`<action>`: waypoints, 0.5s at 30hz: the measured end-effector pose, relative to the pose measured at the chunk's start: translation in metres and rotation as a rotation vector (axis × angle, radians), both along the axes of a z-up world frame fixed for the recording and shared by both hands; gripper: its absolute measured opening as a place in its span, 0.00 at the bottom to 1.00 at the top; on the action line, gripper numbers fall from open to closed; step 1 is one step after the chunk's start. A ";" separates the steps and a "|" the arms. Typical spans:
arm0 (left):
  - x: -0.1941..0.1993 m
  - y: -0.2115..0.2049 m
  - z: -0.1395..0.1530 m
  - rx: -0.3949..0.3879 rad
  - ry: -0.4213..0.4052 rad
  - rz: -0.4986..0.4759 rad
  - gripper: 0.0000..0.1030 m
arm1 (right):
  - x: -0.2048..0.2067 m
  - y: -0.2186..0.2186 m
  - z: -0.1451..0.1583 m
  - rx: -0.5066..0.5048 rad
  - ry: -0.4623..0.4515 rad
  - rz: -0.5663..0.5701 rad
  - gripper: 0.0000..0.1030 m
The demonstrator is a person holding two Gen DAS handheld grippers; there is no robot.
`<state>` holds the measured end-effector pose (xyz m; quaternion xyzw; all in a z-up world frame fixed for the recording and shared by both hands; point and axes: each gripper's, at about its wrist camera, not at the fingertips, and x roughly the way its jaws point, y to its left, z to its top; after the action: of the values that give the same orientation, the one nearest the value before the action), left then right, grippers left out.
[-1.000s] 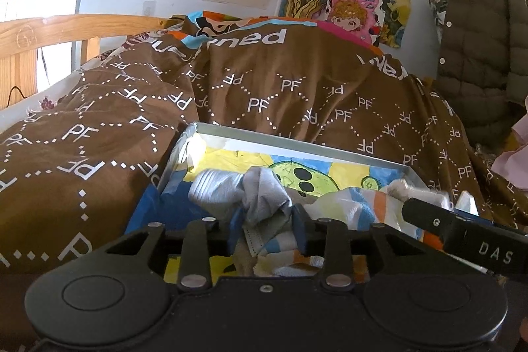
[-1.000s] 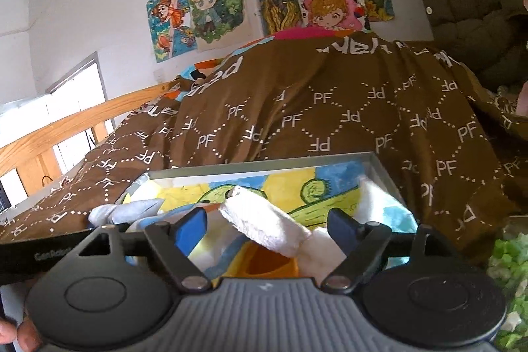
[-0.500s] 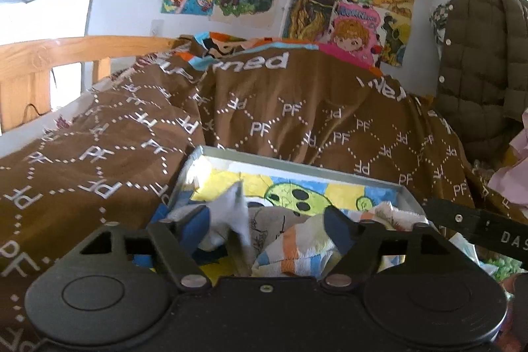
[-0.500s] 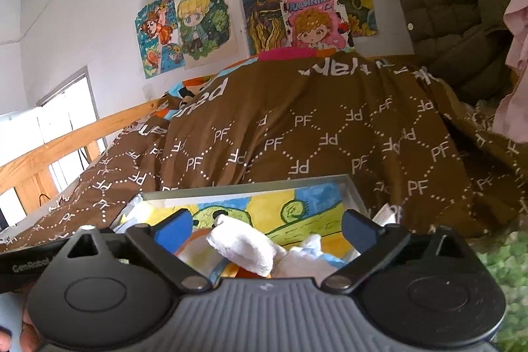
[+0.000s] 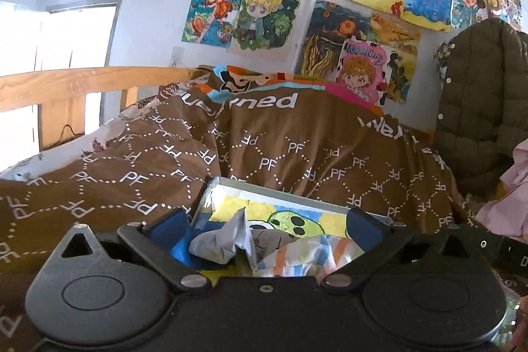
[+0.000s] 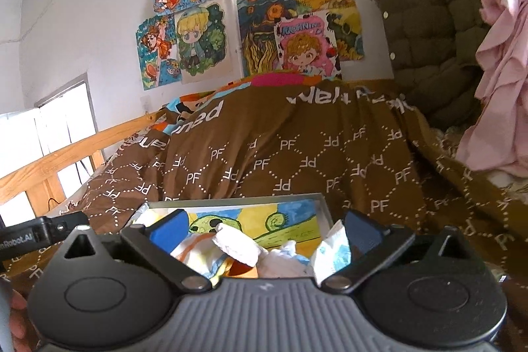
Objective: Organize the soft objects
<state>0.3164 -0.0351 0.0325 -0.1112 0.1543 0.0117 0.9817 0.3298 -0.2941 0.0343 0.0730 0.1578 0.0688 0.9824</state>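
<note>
A grey-rimmed box (image 5: 280, 189) with a painted yellow, blue and green inside lies on the bed. Soft cloths fill it. In the left wrist view a crumpled grey-white cloth (image 5: 224, 241) and an orange-and-blue striped cloth (image 5: 307, 256) lie in it. My left gripper (image 5: 267, 230) hangs above them. Its jaws are opening wide and the pads touch nothing. In the right wrist view a white rolled cloth (image 6: 237, 244) and white-blue cloths (image 6: 330, 249) rest in the box (image 6: 231, 203). My right gripper (image 6: 264, 230) stands open above them, holding nothing.
A brown quilt (image 5: 297, 147) printed with PF letters rises behind the box. A wooden bed rail (image 5: 82, 81) runs at the left. An olive padded jacket (image 6: 429, 22) and a pink garment (image 6: 498, 81) hang at the right. Drawings (image 5: 264, 15) cover the wall.
My left gripper opened and let go of the grey-white cloth, which now lies in the box. The right jaws widened a little. Both grippers rose and drew back from the box.
</note>
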 end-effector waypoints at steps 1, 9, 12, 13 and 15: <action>-0.006 0.000 0.003 0.001 -0.002 0.000 0.99 | -0.004 0.000 0.002 0.000 -0.003 0.002 1.00; -0.038 -0.004 0.021 0.027 -0.027 0.003 0.99 | -0.030 0.005 0.017 -0.004 -0.050 0.017 1.00; -0.046 -0.005 0.027 0.035 -0.038 0.010 0.99 | -0.037 0.004 0.019 0.003 -0.052 0.022 1.00; -0.048 -0.006 0.028 0.037 -0.040 0.013 0.99 | -0.038 0.003 0.019 0.004 -0.051 0.023 1.00; -0.052 -0.007 0.030 0.039 -0.043 0.019 0.99 | -0.042 0.003 0.019 0.007 -0.050 0.021 1.00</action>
<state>0.2639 -0.0418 0.0629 -0.0938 0.1320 0.0215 0.9866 0.2883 -0.2908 0.0537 0.0730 0.1338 0.0815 0.9850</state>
